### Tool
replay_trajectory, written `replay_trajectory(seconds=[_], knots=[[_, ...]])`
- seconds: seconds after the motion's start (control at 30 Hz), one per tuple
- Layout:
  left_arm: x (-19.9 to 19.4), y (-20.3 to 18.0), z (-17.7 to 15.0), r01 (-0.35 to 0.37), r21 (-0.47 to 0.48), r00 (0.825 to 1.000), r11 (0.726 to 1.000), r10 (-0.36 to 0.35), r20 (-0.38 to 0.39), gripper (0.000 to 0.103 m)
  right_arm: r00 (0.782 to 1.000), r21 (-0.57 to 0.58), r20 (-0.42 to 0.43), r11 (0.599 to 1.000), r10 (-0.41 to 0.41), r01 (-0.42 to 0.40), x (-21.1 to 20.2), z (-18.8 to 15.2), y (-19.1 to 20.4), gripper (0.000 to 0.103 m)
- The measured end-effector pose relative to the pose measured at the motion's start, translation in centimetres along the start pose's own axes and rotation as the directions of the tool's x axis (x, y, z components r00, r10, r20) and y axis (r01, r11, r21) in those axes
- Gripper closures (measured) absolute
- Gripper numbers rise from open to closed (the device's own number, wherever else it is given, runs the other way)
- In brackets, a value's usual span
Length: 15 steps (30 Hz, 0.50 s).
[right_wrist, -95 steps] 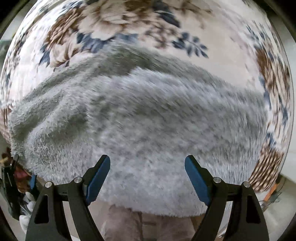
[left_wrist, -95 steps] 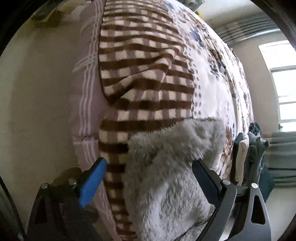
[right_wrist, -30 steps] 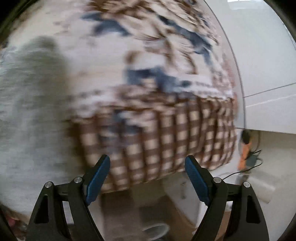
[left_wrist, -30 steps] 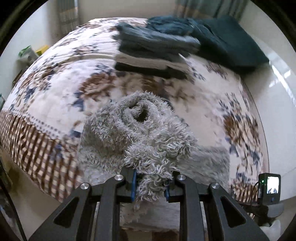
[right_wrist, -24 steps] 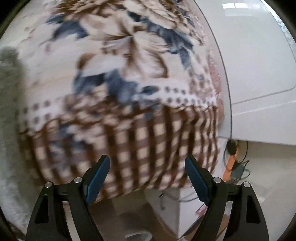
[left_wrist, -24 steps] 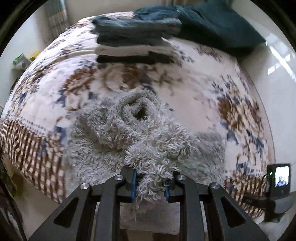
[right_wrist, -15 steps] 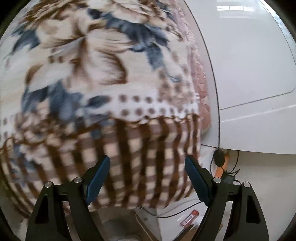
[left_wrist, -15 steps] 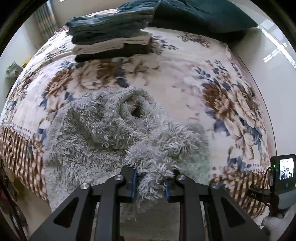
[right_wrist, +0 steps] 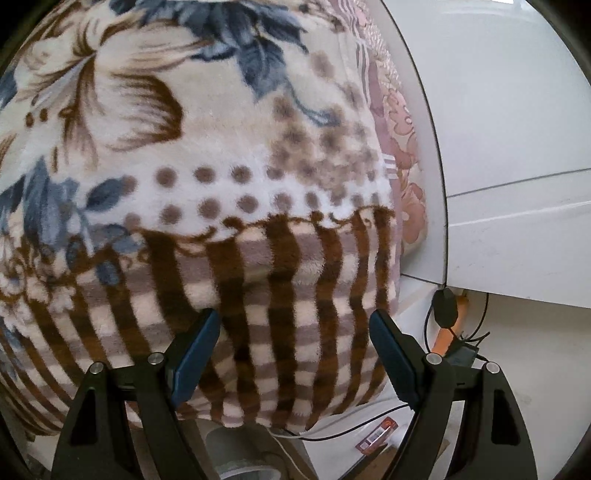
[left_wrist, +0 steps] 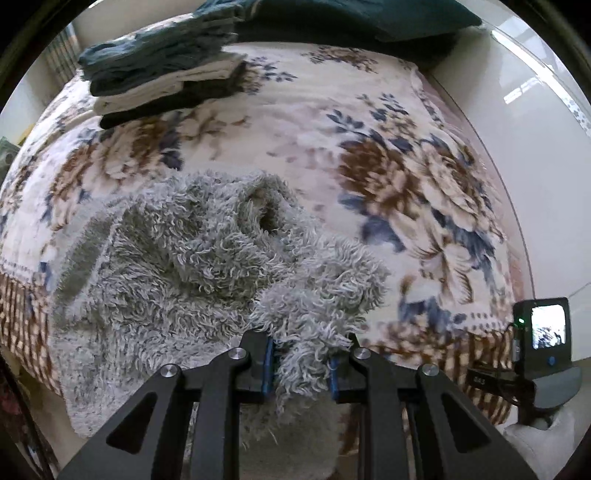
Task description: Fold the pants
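A bed (left_wrist: 303,122) is filling both views, lying under a plush blanket (right_wrist: 221,155) printed with brown and blue flowers, a row of dots and a brown checked border that is hanging over the edge. A pale glossy floor (left_wrist: 535,122) is showing beside the bed, and cables and a plug (right_wrist: 445,302) are lying by the bed's corner. At the far end, a stack of folded clothes (left_wrist: 162,70) in dark teal, cream and black is sitting next to a dark green cover (left_wrist: 369,18). The pants (left_wrist: 177,266), grey and shaggy with long curly pile, are lying bunched near the bed's near edge, one fold rising into a hollow roll. The left hand-held gripper (left_wrist: 301,363) is pointing steeply down and clenching a tuft of the pants between its blue pads. The right hand-held gripper (right_wrist: 295,354) is tilting down over the checked border with its jaws spread wide and nothing between them. Its small screen (left_wrist: 546,328) is glowing at the right of the left view.
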<state>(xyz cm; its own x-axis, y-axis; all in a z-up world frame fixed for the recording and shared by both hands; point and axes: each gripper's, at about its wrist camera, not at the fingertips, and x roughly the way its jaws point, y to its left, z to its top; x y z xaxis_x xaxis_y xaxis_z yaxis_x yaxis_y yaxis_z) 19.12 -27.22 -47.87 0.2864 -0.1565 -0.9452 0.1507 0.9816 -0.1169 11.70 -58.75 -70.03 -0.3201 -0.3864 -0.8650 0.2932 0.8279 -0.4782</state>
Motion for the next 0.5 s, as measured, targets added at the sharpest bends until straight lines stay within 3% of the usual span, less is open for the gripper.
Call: replay_trajectory(seconds=[0.23, 0.33, 0.4, 0.47, 0.5], knots=[[1.9, -3.8, -1.4, 0.065, 0.034, 0.996, 0.997, -0.063, -0.069, 0.084, 1.000, -0.002, -0.012, 1.000, 0.013, -0.013, 0.9, 0.0, -0.3, 0.018], [3.1, -4.4, -1.6, 0.070, 0.016, 0.986, 0.997, -0.067, -0.151, 0.079, 0.998, 0.020, -0.020, 0.998, 0.061, -0.061, 0.7, 0.2, -1.0, 0.018], [2.8, -3.4, -1.3, 0.086, -0.061, 0.976, 0.994, -0.097, -0.195, 0.067, 0.986, 0.053, -0.022, 0.985, 0.163, -0.162, -0.1, 0.4, -1.8, 0.018], [2.0, -2.4, -0.8, 0.124, -0.112, 0.967, 0.986, -0.145, -0.210, 0.028, 0.958, 0.085, -0.003, 0.955, 0.287, -0.285, -1.4, 0.7, -2.5, 0.018], [1.0, -1.6, -0.3, 0.141, -0.137, 0.966, 0.980, -0.167, -0.196, 0.019, 0.937, 0.097, 0.012, 0.932, 0.349, -0.349, -2.2, 0.8, -2.7, 0.018]])
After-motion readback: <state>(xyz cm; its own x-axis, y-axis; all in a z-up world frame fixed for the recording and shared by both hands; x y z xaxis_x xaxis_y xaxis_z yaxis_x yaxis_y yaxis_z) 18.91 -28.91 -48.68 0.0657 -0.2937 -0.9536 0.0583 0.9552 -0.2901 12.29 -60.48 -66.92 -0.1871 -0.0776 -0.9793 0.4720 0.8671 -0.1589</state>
